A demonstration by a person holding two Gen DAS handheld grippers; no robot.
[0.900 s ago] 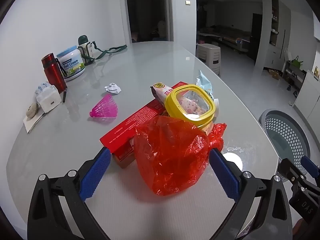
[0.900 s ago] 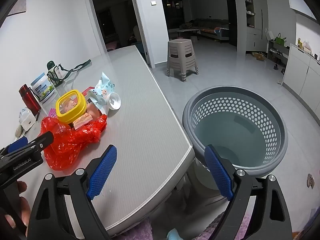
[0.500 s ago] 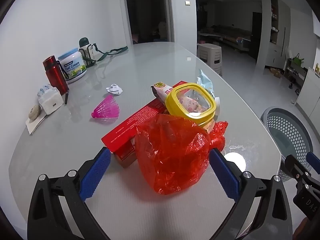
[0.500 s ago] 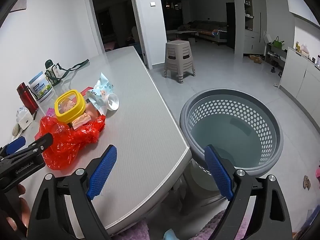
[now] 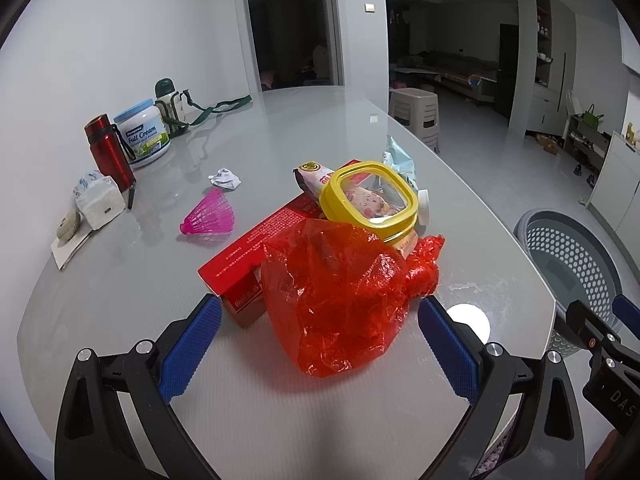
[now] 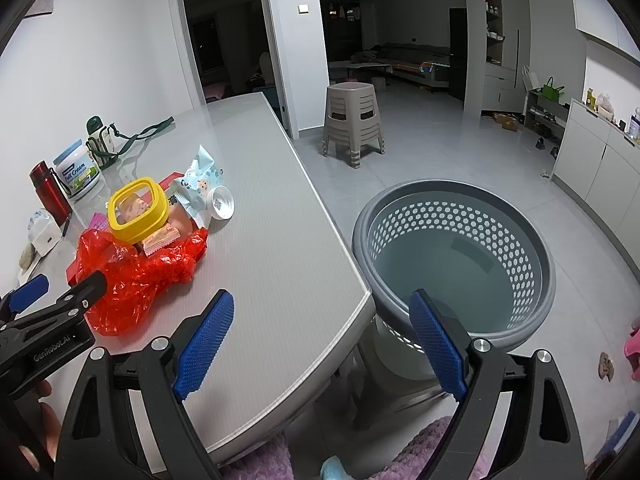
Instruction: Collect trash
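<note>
- Left gripper (image 5: 320, 344) spread wide, holding nothing; its blue pads flank the red plastic bag (image 5: 340, 300) on the table (image 5: 120, 300) without touching.
- Right gripper (image 6: 320, 344) equally wide, empty, over the table edge beside the grey basket (image 6: 456, 248).

A glossy grey table (image 5: 304, 120) holds a heap near its rounded end: a crumpled red plastic bag (image 5: 340, 300) against a long red carton (image 5: 256, 248), with a yellow-rimmed lid (image 5: 370, 200) and snack packets piled above. A pink shuttlecock (image 5: 210, 216) and a crumpled white paper ball (image 5: 225, 178) lie apart on the bare surface. By the wall stand a red flask (image 5: 109, 152), a Full Cream tub (image 5: 143, 136) and a green-capped bottle (image 5: 168, 106), while a perforated grey basket (image 6: 460, 256) sits on the tiled floor (image 6: 432, 152) beside the table's end.
</note>
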